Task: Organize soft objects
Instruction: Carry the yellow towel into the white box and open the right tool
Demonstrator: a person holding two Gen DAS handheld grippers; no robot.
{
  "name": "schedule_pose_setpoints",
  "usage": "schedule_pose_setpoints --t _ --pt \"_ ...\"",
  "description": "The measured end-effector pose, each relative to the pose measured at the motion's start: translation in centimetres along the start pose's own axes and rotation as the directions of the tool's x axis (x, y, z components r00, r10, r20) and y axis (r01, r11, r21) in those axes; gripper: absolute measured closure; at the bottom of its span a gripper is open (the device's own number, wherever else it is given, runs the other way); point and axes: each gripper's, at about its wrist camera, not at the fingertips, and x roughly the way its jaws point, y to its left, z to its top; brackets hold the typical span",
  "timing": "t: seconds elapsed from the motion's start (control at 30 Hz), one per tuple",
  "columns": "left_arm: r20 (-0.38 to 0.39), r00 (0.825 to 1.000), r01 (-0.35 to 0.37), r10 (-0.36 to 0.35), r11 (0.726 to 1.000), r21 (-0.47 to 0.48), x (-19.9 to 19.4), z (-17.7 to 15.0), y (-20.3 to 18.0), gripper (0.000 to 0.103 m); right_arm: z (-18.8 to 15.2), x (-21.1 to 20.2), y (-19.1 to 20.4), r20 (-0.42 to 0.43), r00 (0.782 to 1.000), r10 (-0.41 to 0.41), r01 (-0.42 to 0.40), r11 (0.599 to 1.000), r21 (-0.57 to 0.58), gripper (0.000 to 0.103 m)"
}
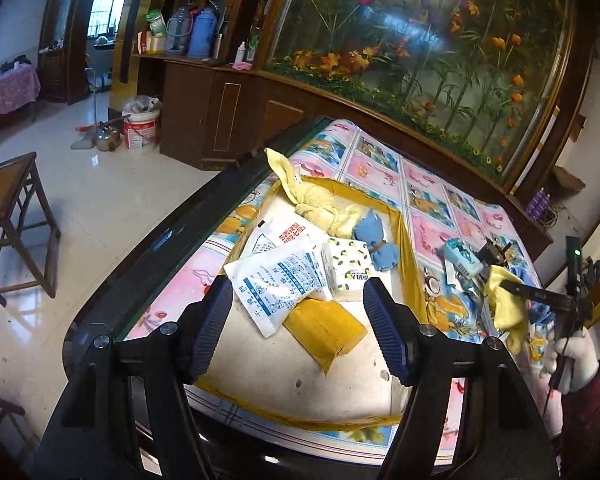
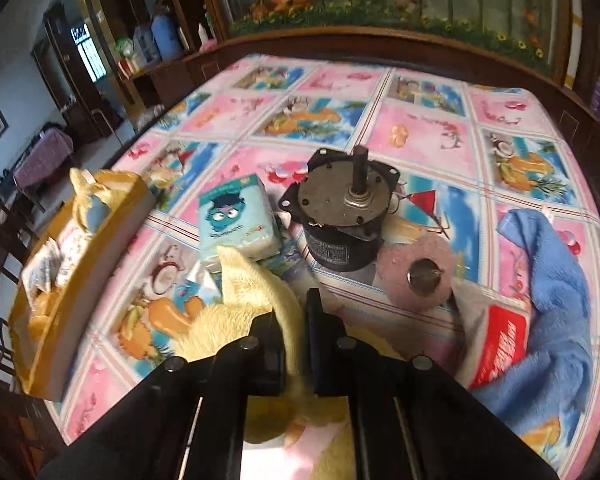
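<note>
A shallow yellow-edged box [image 1: 408,240] on the table holds a yellow towel [image 1: 320,200], a blue cloth [image 1: 374,236], white sachets [image 1: 276,280], a tissue pack [image 1: 348,268] and a yellow packet [image 1: 324,328]. My left gripper [image 1: 298,328] is open and empty above the box. My right gripper [image 2: 294,344] is shut on a yellow fluffy cloth [image 2: 252,284] and holds it above the table; it also shows in the left wrist view [image 1: 504,300]. The box [image 2: 96,248] lies to its left. A teal tissue pack [image 2: 236,216] and a blue towel [image 2: 552,280] lie on the table.
A dark electric motor [image 2: 340,216], a pink disc with a metal piece [image 2: 420,276] and a red-labelled pack [image 2: 500,344] lie on the patterned tablecloth [image 2: 420,128]. A wooden cabinet with a flower panel [image 1: 380,60] stands behind. A wooden chair [image 1: 8,216] stands at left.
</note>
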Motion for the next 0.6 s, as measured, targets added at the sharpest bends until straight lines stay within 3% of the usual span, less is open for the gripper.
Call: schedule_pose_setpoints --t 0.13,0.3,0.43,0.6 --pt "-0.007 1.0 0.0 0.0 1.0 -0.024 0.1 -0.1 0.4 0.034 -0.1 -4.7 1.1 0.095 0.994 0.048 -0.048 0.999 0.003 0.098" --pt "0.006 1.0 -0.006 0.006 0.999 -0.047 -0.6 -0.1 1.0 0.034 1.5 -10.2 5.7 0.202 0.965 0.166 -0.155 0.985 -0.072 0.098" --pt "0.021 1.0 -0.008 0.009 0.997 -0.079 -1.2 0.0 2.1 0.034 3.0 -12.0 11.2 0.219 0.923 0.318 -0.29 0.945 -0.149 0.098" --pt "0.029 0.999 -0.01 0.014 0.993 -0.115 -1.5 -0.1 3.8 0.034 4.7 -10.8 17.5 0.156 0.872 0.463 -0.43 0.879 -0.206 0.097"
